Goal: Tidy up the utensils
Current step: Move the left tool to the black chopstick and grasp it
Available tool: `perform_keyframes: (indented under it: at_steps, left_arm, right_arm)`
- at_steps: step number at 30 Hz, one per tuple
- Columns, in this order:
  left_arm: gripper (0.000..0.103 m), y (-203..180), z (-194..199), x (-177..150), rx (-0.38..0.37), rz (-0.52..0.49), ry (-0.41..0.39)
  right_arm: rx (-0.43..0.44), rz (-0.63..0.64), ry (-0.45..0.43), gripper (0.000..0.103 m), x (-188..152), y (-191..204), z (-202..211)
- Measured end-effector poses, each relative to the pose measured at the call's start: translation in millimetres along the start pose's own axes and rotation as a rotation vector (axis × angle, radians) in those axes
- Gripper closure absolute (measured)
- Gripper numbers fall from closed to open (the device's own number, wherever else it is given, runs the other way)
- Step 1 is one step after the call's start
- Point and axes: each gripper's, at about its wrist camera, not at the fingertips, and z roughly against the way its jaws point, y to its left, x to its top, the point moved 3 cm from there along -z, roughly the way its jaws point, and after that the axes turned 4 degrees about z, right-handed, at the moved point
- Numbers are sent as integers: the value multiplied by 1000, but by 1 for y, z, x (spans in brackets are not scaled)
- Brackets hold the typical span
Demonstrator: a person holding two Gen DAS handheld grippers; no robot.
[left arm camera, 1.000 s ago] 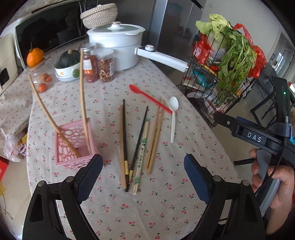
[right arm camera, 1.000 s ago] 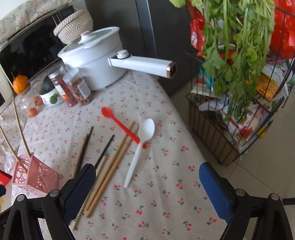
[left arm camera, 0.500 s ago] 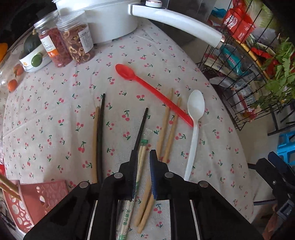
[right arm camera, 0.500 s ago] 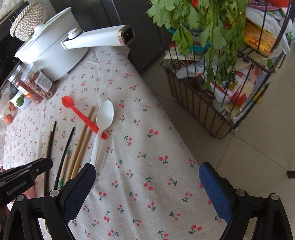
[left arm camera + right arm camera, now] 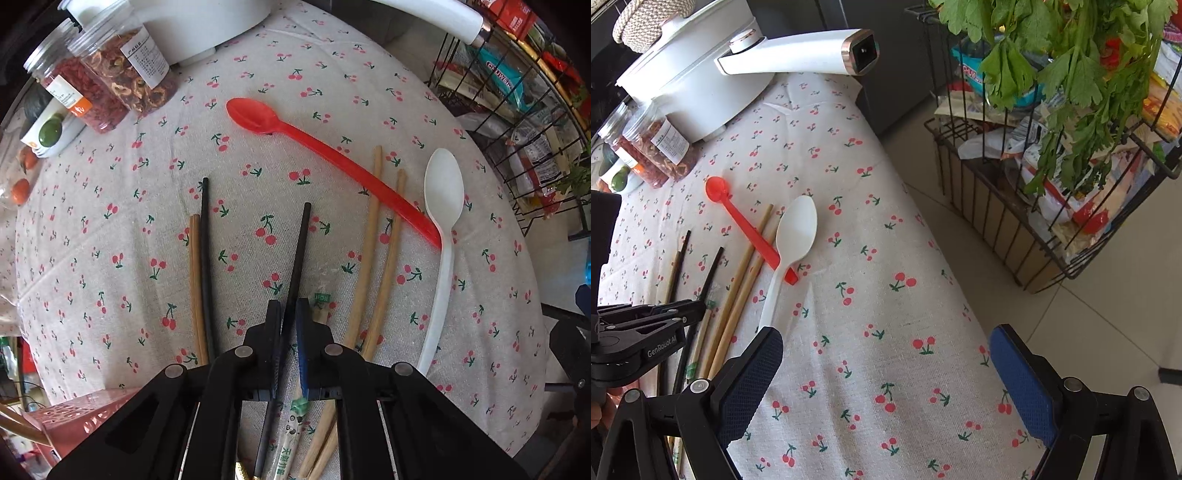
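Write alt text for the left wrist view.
The left gripper, pointing down at a cherry-print tablecloth, is shut on a black chopstick. More chopsticks lie either side; a red spoon and a white spoon lie to the right, jars at top left.

2 spoons (image 5: pixel 443 192), 7 chopsticks (image 5: pixel 299 254), 2 jars (image 5: pixel 125 70), 1 pot (image 5: pixel 687 74).
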Motion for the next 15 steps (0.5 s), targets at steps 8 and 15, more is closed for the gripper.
perform_keyframes:
  at_steps: [8, 15]
  left_arm:
    - [97, 6, 26, -16, -48, -22, -72]
    - [98, 19, 91, -52, -132, -45, -195]
  right_arm:
    - [4, 3, 8, 9, -2, 6, -1]
    - [14, 11, 12, 9, -6, 16, 0]
